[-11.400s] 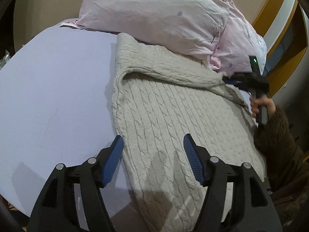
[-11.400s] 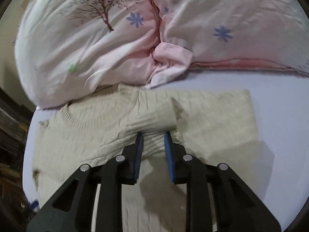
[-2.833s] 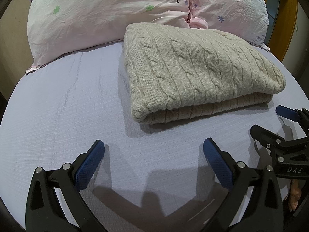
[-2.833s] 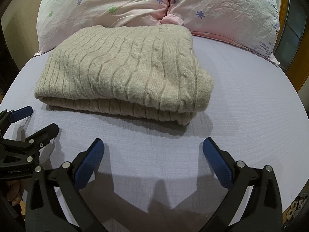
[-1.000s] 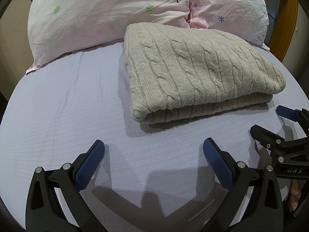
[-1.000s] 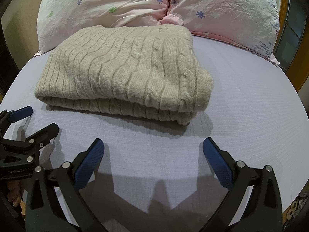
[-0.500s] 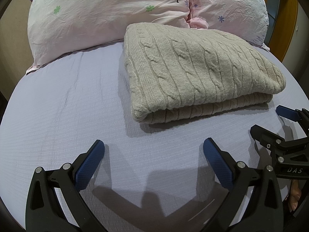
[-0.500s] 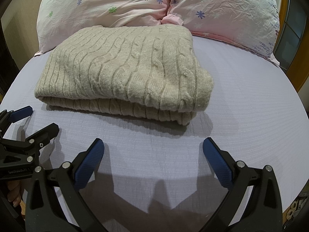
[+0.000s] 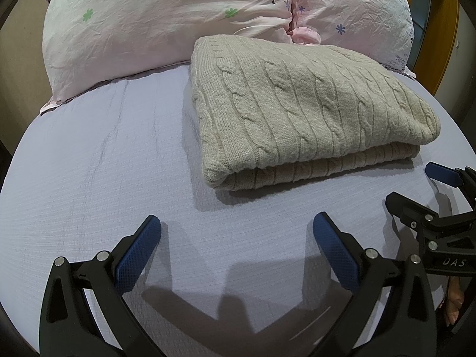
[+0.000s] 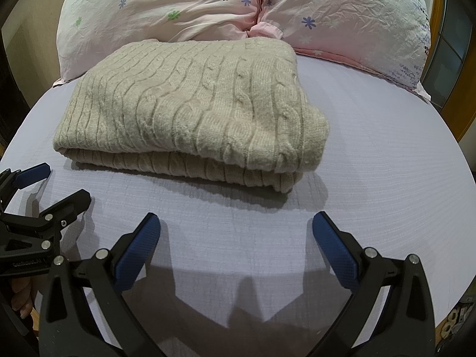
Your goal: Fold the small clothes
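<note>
A beige cable-knit sweater (image 9: pixel 309 110) lies folded into a thick rectangle on the lilac bed sheet (image 9: pixel 98 178); it also shows in the right wrist view (image 10: pixel 193 110). My left gripper (image 9: pixel 236 229) is open and empty, low over the sheet in front of the sweater's left end. My right gripper (image 10: pixel 236 229) is open and empty in front of the sweater's right end. Each gripper shows at the edge of the other's view, the right one (image 9: pixel 416 187) and the left one (image 10: pixel 56 181), apart from the sweater.
Two pink flower-print pillows (image 9: pixel 166 20) (image 10: pixel 351 17) lie behind the sweater at the head of the bed. A wooden frame (image 9: pixel 437 29) stands at the far right. The bed's front edge is just below the grippers.
Over the last second nothing has moved. Since 11.4 s ago the spread sweater has become a folded stack and both grippers have drawn back, open.
</note>
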`<state>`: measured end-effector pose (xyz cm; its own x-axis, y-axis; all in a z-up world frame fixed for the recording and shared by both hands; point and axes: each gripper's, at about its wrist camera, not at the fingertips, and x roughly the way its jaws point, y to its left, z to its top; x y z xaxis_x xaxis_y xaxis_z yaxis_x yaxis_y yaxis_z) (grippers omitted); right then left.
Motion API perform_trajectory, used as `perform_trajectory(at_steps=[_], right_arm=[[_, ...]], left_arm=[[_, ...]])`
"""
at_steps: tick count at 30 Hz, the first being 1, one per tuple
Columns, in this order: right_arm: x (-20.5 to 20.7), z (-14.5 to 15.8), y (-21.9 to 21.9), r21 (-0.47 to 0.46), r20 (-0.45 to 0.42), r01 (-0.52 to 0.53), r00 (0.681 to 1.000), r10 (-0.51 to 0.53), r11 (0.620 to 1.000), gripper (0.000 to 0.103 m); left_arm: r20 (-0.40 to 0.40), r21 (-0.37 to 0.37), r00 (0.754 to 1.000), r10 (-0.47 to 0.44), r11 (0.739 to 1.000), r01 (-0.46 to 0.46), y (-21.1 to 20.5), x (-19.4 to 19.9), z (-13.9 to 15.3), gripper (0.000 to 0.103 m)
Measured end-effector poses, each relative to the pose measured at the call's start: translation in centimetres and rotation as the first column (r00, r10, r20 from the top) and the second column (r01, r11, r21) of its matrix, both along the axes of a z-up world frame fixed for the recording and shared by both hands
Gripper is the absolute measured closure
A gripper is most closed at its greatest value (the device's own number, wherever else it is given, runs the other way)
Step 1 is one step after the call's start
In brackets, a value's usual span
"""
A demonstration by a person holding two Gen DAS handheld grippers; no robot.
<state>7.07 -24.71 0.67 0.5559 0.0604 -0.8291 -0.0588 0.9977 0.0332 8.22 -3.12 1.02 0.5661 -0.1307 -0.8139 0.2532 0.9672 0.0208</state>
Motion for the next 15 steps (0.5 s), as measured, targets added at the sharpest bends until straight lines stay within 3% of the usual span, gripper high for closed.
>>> perform_trajectory(at_steps=[15], right_arm=[[-0.16,0.0,-0.07,0.0,0.0,0.0,1.0,0.0,1.0,0.002]], left_arm=[[0.004,0.001,1.0,0.021,1.0,-0.021,0.27,0.47,0.17,0.001]])
